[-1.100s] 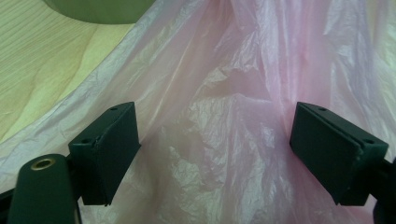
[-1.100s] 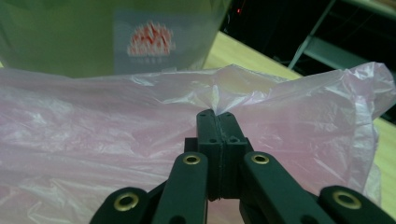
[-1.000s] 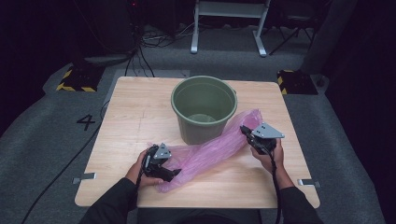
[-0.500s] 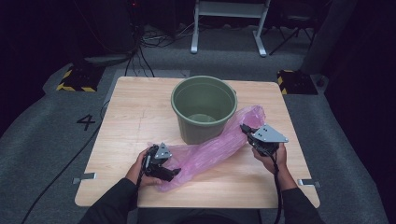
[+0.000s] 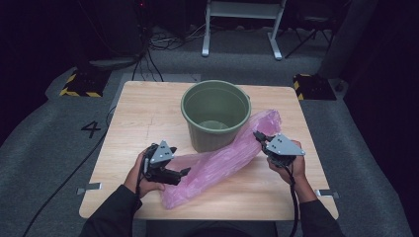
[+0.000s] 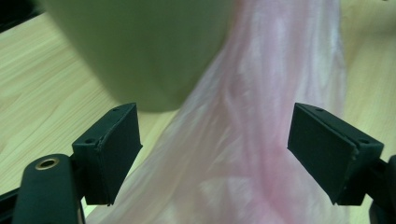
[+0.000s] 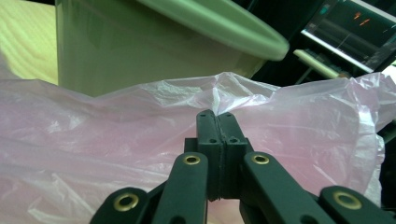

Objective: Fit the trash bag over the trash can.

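Overhead light falls on the pale surface [image 5: 148, 113] while the room around it sinks into near black. The high view is soft and grainy. In the left gripper view, the green bucket [image 6: 140, 46] is blurred; the pink bag [image 7: 93, 140] shows mild sheen.

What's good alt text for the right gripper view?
Closed black tongs pinch the edge of a thin pink plastic bag that spreads crumpled across the frame. Behind the bag stands a green bucket on a light wooden table, with a dark room beyond.
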The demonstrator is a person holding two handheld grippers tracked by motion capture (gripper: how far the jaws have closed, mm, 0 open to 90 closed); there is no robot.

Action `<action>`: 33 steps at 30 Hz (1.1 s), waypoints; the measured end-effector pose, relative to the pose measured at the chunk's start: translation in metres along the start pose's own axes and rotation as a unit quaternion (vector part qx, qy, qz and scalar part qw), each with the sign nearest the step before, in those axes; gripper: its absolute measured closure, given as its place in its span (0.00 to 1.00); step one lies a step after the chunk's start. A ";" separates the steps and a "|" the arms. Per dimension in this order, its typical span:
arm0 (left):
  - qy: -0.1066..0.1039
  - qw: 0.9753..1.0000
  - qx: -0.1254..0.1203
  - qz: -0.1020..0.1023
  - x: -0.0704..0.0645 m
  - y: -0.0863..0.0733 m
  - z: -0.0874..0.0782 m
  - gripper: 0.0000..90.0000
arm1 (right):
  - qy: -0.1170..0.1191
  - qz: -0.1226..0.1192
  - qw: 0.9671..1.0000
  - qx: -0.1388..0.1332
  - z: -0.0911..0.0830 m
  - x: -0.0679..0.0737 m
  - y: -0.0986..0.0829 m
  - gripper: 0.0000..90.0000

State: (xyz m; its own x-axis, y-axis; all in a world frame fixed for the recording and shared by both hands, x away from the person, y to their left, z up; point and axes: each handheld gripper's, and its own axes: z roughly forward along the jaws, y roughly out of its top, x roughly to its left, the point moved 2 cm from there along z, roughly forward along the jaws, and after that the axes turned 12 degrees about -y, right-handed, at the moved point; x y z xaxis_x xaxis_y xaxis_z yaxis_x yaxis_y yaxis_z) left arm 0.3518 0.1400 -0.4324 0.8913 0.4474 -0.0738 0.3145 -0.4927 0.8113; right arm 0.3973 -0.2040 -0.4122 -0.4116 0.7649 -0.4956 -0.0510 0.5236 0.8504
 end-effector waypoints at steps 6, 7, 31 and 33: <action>-0.021 0.998 0.042 0.049 -0.030 0.020 0.036 0.19 | -0.010 -0.006 1.000 -0.022 -0.011 0.001 0.014 1.00; -0.020 0.997 0.048 0.050 -0.031 0.021 0.043 0.19 | -0.011 -0.007 1.000 -0.025 -0.012 0.001 0.016 1.00; -0.042 0.995 0.009 0.090 -0.035 0.023 0.060 0.87 | 0.060 -0.079 0.982 -0.160 -0.047 0.027 0.102 1.00; -0.043 0.994 -0.002 0.095 -0.035 0.022 0.051 0.92 | 0.067 -0.080 0.981 -0.163 -0.043 0.029 0.107 1.00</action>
State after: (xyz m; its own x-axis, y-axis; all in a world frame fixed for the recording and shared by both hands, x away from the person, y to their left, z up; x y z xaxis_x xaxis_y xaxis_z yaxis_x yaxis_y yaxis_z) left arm 0.3443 0.0755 -0.4420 0.9595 0.2798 0.0318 0.1359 -0.5589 0.8181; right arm 0.3408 -0.1421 -0.3274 -0.4890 0.6146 -0.6190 -0.4045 0.4689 0.7852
